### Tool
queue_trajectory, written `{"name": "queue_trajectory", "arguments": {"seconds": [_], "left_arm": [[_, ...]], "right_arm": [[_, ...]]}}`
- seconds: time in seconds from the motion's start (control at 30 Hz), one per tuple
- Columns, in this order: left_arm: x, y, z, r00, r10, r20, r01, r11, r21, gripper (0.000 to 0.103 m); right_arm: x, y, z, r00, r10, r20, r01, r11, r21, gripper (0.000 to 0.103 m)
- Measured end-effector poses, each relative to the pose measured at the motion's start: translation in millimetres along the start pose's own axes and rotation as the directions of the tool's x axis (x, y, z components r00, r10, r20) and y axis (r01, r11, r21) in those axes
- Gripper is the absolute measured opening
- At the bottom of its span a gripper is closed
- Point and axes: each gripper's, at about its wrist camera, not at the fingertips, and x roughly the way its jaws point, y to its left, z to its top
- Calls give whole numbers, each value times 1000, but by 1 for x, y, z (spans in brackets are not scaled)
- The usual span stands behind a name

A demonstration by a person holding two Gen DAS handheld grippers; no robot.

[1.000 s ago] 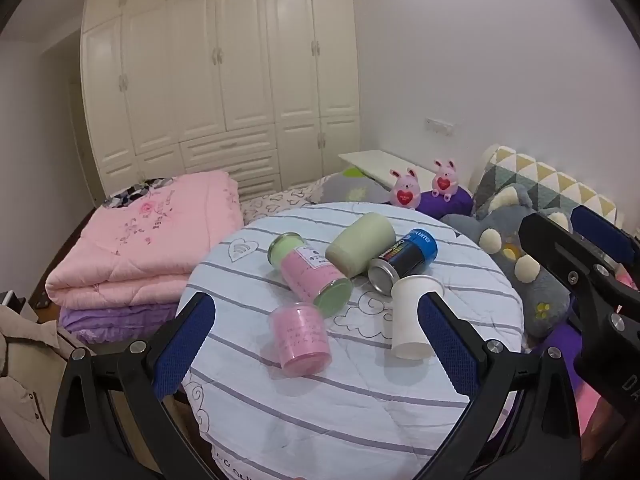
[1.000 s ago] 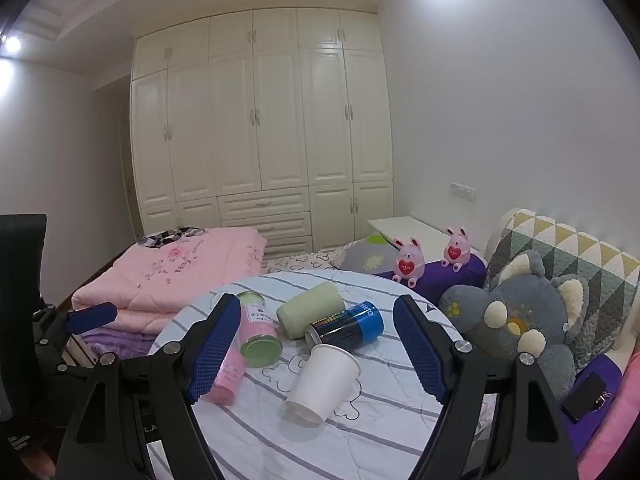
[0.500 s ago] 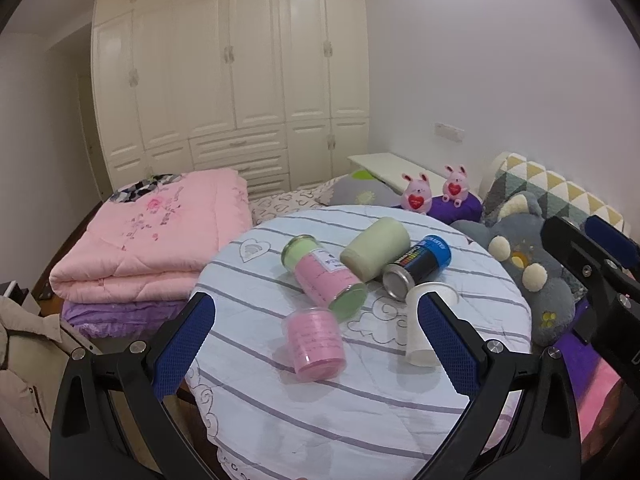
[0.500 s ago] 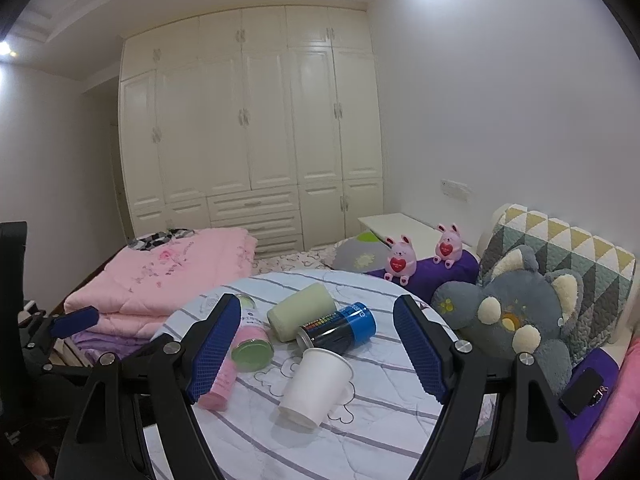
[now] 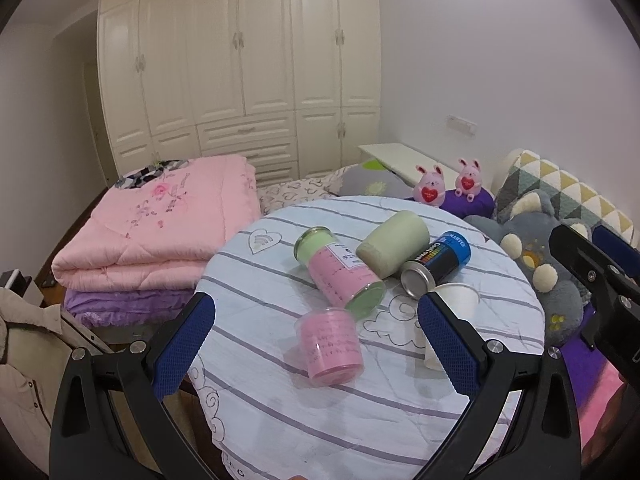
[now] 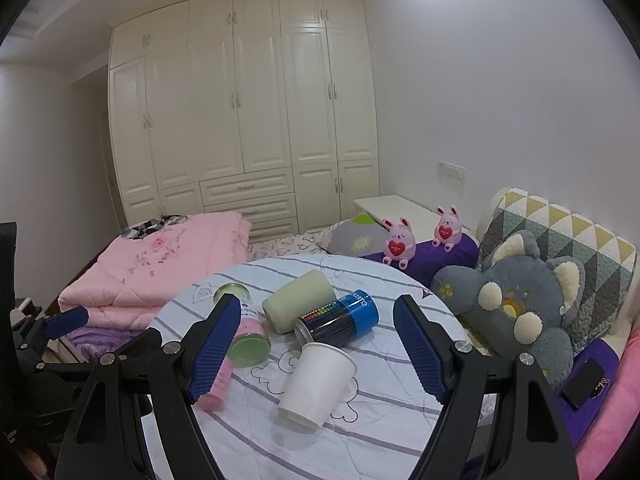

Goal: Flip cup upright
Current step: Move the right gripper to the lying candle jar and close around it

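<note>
A white paper cup [image 6: 318, 384] lies on its side on the round striped table [image 6: 376, 440], bottom towards the far side. In the left wrist view it [image 5: 458, 300] is partly hidden behind my right-hand finger. A pink plastic cup [image 5: 330, 344] stands upside down, and a pale green cup [image 5: 394, 248] lies on its side. My left gripper [image 5: 316, 344] is open and empty above the near table edge, jaws either side of the pink cup. My right gripper [image 6: 316, 344] is open and empty, jaws framing the white cup from above.
A pink-labelled jar with green ends [image 5: 340, 272] and a blue-black can [image 5: 438, 264] lie on their sides mid-table. A folded pink quilt [image 5: 156, 232] lies left. Grey plush toys [image 6: 516, 312] and pillows sit right. White wardrobes [image 6: 244, 120] stand behind.
Both grippers have tilted upward and eased back slightly, so the table and cups sit lower in each view. Nothing on the table has moved, and both stay open.
</note>
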Motion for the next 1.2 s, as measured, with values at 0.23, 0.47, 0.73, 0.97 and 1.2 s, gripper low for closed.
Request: {"name": "queue_trajectory", "arguments": {"seconds": [0.23,0.47,0.73,0.97,1.2], "left_arm": [[14,9,3,1000,-2,-27,2,1000,-21,102],[31,23,10,998,7,-59,-9,999,-41,102],[52,33,16,995,34,-98,-39,998,-46,102],[73,42,22,990,47,-132,-53,998,-41,102],[99,59,19,981,66,-184,-74,997,-36,102]], "right_arm": [[15,1,4,999,2,-32,-2,1000,6,80],[34,7,8,998,24,-62,-24,1000,-3,80],[63,23,14,992,61,-107,-66,997,-45,80],[98,38,17,976,112,-189,-128,989,-75,80],[142,56,13,931,165,-327,-191,981,-48,80]]}}
